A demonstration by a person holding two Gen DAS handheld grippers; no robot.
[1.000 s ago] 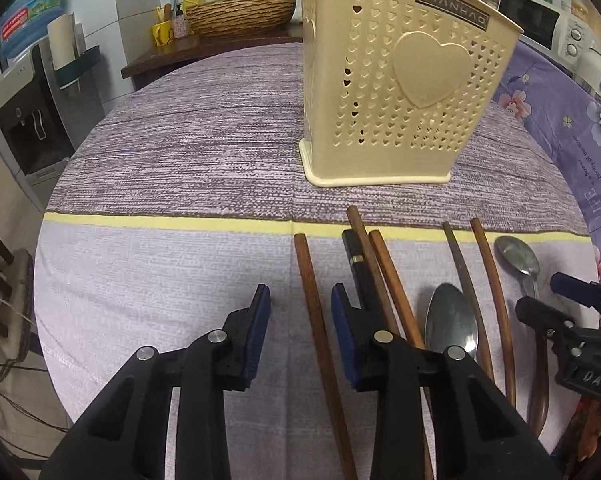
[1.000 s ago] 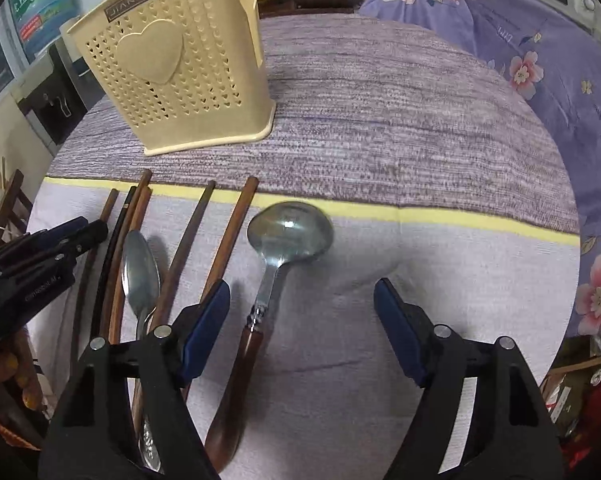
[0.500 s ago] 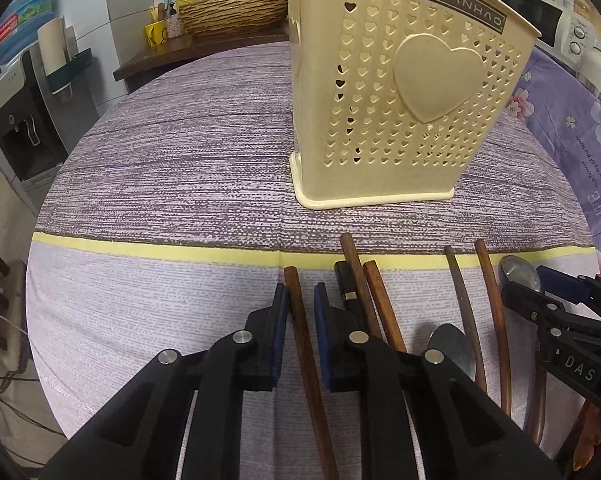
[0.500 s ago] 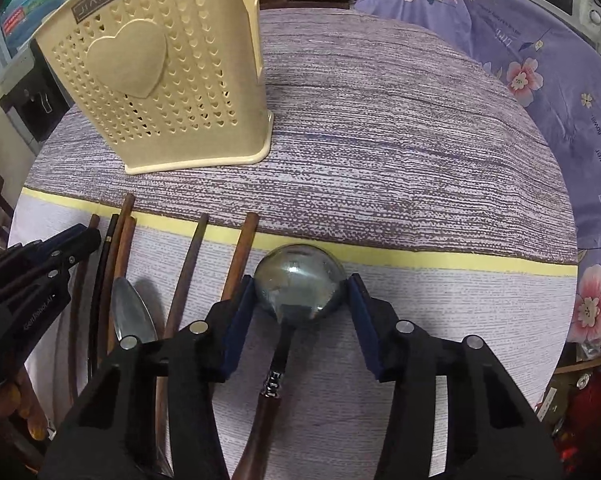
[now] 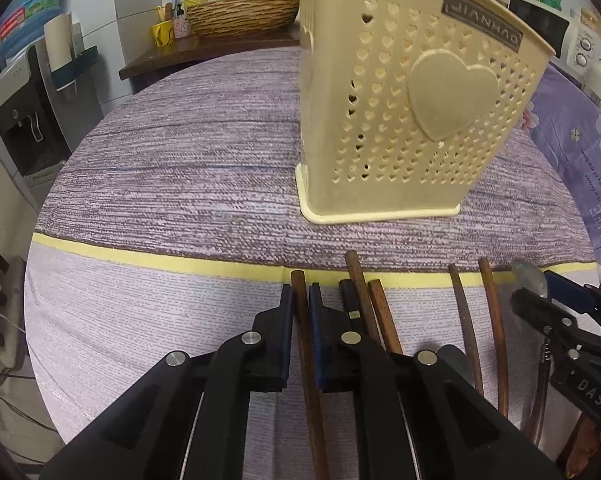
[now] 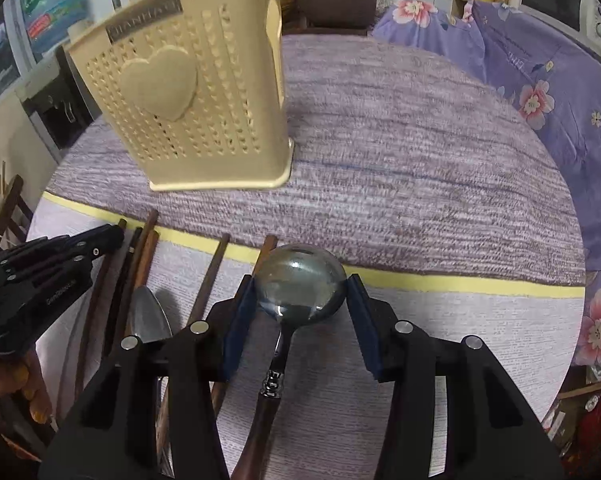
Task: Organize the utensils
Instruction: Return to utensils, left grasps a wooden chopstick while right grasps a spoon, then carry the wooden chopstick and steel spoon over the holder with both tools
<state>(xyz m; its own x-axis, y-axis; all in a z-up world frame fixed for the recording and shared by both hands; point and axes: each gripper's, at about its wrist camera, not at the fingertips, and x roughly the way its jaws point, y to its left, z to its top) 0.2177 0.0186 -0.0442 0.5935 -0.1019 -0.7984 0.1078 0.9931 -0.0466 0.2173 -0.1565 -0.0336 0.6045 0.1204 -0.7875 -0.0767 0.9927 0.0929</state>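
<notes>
A brown chopstick (image 5: 305, 344) lies low in the middle of the left wrist view, pinched between the blue pads of the left hand-held gripper (image 5: 299, 300); its lower end runs out of the frame. In the right wrist view a steel ladle (image 6: 300, 288) with a brown handle sits at lower center, and the right hand-held gripper (image 6: 300, 292) presses its pads against both sides of the bowl. More chopsticks (image 5: 364, 300) lie in a row beside the held one, partly hidden under the gripper bodies, and a spoon (image 6: 148, 316) shows only its bowl. All rest on the desk (image 5: 180, 200), covered with a purple striped cloth crossed by a yellow band. Higher in the frame stands a cream utensil holder (image 5: 412, 112) pierced with hearts; its label appears to read "JIANHAO", and its inside cannot be seen. The right gripper's side shows "DAS" at the right edge of the left wrist view.
</notes>
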